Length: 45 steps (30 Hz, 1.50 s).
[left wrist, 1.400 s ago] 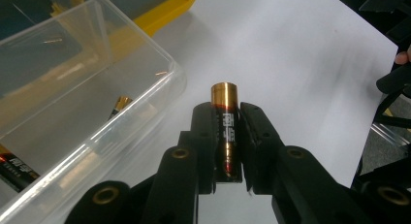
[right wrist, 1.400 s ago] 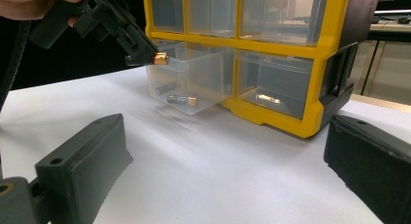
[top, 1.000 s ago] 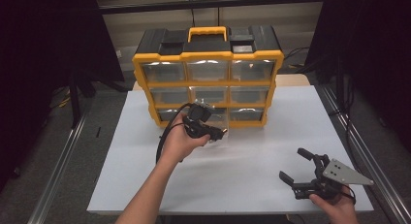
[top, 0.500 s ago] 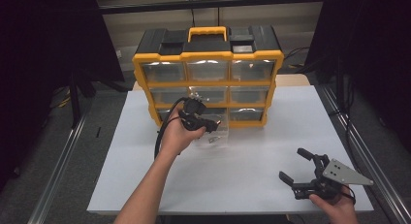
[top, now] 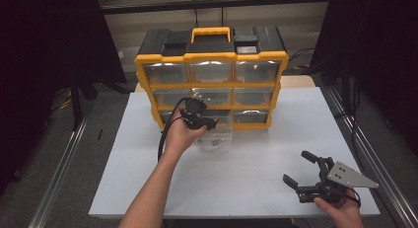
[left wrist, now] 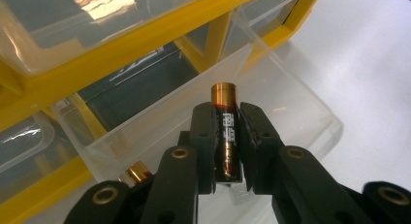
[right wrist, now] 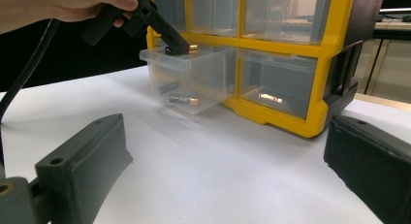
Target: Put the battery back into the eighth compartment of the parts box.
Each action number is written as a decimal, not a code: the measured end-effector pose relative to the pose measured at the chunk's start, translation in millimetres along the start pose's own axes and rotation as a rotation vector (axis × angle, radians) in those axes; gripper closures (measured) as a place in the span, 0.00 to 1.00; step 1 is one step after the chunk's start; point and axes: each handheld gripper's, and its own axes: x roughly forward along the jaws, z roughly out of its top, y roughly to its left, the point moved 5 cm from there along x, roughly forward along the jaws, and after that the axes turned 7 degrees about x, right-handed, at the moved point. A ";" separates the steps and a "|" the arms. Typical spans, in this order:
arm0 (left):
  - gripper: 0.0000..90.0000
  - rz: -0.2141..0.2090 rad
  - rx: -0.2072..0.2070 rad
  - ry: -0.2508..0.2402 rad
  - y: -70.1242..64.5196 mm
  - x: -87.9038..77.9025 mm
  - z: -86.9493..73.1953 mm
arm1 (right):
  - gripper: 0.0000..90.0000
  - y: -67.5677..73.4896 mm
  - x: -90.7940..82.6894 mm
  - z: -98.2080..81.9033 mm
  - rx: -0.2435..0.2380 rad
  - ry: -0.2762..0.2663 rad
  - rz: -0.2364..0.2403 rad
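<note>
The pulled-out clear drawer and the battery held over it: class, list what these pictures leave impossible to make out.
- Lower end of the battery, left gripper view: buried between the left tool jaws.
- Battery count in the clear drawer: right gripper view shows two through the hazy wall; the rest is unclear.
- Same drawer, high view: contents too small; hand covers part.
- Other organizer drawers: glare hides contents.
- Right tool: jaws apart, holding nothing.

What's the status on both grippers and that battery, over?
Left gripper shut on battery, above the pulled-out clear drawer. Right gripper open, idle on the table. Two batteries already in drawer. Nothing blocking.
</note>
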 end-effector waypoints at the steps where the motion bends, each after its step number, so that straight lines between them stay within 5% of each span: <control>1: 0.86 0.015 -0.004 -0.006 0.5 1.3 -0.5 | 0.02 0.1 0.0 -0.1 0.002 0.001 0.000; 14: 0.57 -0.018 -0.011 -0.095 0.9 -4.5 -8.0 | 0.02 0.8 2.0 -0.1 0.001 0.003 0.006; 16: 0.53 -0.035 0.006 -0.069 0.5 -11.6 -11.3 | 0.02 0.8 2.6 -0.3 -0.001 0.004 0.008; 19: 0.45 -0.060 -0.016 -0.134 -2.7 -17.7 -12.1 | 0.02 1.6 3.3 -0.6 0.002 0.007 0.013; 26: 0.31 -0.046 0.045 -0.182 -7.4 -36.0 -20.4 | 0.02 0.6 2.2 -0.3 -0.003 0.005 0.009; 40: 0.17 -0.014 0.089 -0.332 -6.1 -61.8 -53.5 | 0.02 0.2 1.2 -1.2 -0.003 0.012 0.000; 45: 0.14 0.001 0.071 -0.380 -1.4 -69.4 -70.8 | 0.02 0.0 0.6 -1.1 -0.002 0.011 0.000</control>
